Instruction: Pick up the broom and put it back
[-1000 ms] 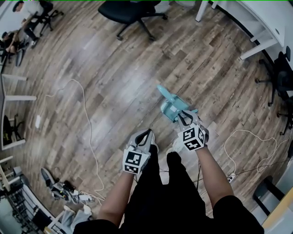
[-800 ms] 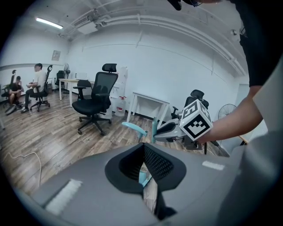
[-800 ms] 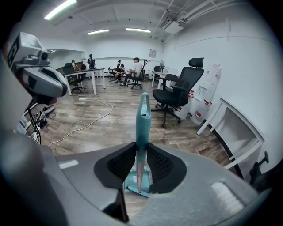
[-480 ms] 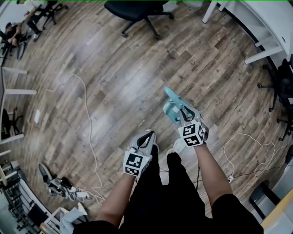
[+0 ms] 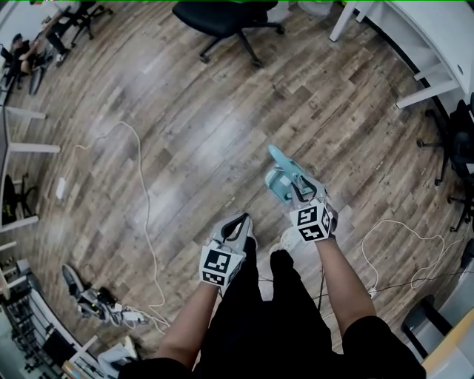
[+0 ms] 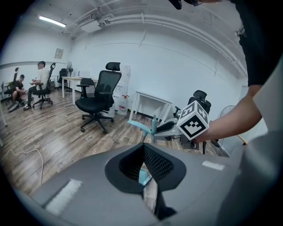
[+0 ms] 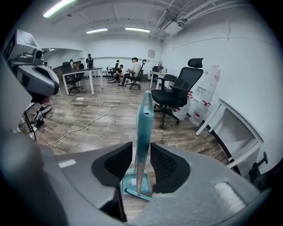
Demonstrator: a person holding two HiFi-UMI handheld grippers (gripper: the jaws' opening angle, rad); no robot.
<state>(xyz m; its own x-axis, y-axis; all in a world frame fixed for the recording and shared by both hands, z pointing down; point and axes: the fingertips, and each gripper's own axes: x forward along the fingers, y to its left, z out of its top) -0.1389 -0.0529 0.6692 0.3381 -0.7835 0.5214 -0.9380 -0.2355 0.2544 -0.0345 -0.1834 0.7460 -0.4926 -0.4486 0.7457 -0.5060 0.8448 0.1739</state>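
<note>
Right claw [image 5: 299, 194]: my jaws just opened, loose either side of broom [image 7: 144, 114] handle, pads off it. Broom upright at frame centre, foot in teal dustpan [image 7: 131, 182]. Looks parked, hence release. Left claw [image 5: 235, 225] clenched, empty, idle.

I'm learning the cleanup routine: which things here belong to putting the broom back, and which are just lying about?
Job in hand:
- broom
- teal dustpan at its foot

Just lying about:
- white cable on the floor
- black office chair
- white desk
</note>
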